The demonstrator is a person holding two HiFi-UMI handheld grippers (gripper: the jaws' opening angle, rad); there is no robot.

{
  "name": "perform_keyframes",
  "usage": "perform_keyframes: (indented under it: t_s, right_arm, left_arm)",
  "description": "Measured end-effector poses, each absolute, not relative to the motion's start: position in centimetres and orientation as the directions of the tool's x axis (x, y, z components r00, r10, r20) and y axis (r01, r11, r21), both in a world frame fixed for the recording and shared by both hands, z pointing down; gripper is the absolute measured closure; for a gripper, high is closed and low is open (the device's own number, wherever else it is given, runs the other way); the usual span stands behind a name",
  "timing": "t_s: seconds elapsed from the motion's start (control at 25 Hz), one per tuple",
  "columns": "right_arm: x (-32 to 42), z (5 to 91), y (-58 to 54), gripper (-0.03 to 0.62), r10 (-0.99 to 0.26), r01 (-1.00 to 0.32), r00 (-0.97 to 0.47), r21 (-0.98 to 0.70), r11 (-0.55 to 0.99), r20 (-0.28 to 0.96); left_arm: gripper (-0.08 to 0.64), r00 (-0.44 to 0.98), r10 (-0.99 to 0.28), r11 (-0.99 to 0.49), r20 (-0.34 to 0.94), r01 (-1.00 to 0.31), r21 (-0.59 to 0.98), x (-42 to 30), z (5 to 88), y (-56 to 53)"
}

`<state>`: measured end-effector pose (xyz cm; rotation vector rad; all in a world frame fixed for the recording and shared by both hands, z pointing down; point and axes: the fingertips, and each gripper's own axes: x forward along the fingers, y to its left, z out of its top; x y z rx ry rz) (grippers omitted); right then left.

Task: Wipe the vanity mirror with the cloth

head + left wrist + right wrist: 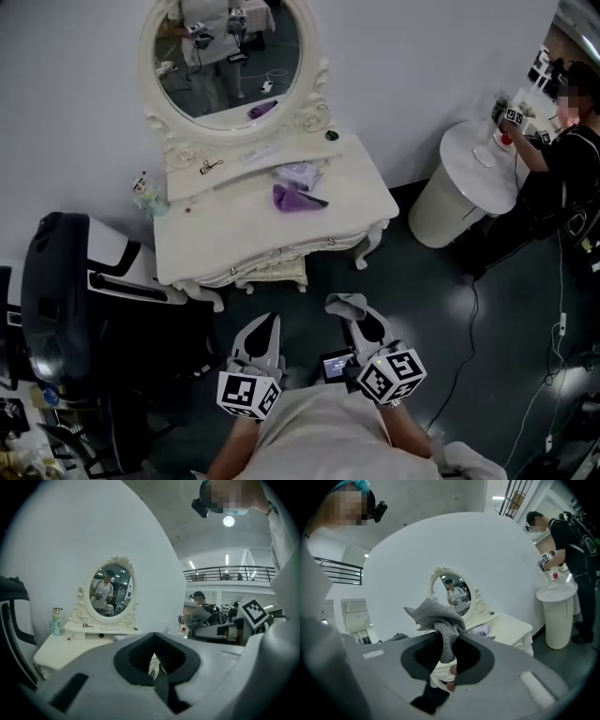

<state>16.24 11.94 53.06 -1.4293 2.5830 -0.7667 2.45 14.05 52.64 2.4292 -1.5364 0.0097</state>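
**STATUS: CLOTH GRIPPED, MIRROR NOT YET REACHED**

The right gripper [447, 654] is clamped on the grey knitted cloth [436, 616]; a narrow fold sits between the jaws and the loose bulk stands above the tips. The left gripper [157, 662] has its jaws together with nothing between them. In the head view both grippers sit at the lower centre of the frame, close to the person's body; the vanity mirror [230, 54] is in the upper left, well apart from the cloth, with the white vanity table [211, 239] between.

Judged risks from this position:

- Cloth slip; only a thin fold is pinched, so wiping pressure may pull it free.
- Bare jaw on glass; the cloth must lead, or the hard tips may touch the mirror.
- Snagging; the knit may catch on the carved frame [317, 105].
- Clutter strike; the reach passes over a purple item [294, 198] and a small figure bottle [144, 191] on the table, and either may be knocked.
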Motion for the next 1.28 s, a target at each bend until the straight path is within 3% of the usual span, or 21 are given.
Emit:
perform_keyframes:
  t_s: [0.24, 0.44, 0.92, 1.28]
  right_arm:
    - [14.4, 52.4, 16.3, 0.526, -0.787, -0.75, -0.606, -0.413, 0.517, 0.117]
    - [12.5, 52.9, 20.9, 0.526, -0.803, -0.775, -0.579, -0.399, 0.49, 0.137]
    - [-1.4, 51.8, 34.3, 0.526, -0.823, -0.79, -0.551, -0.402, 0.462, 0.136]
    - [-0.9, 51.2, 40.8, 0.526, -0.849, -0.834, -0.494, -0.376, 0.404, 0.185]
  left_arm:
    - [0.56, 0.434, -0.892, -0.406, 0.128, -0.893, 0.197, 1.9, 52.6, 18.3]
    - [0.56, 0.439, -0.894, -0.417, 0.091, -0.889, 0.189, -1.3, 51.5, 22.9]
    - [0.56, 0.402, -0.913, -0.379, 0.074, -0.9, 0.216, -15.9, 52.8, 36.3]
    - [0.56, 0.454, -0.89, -0.436, 0.049, -0.877, 0.203, -16.4, 51.4, 41.4]
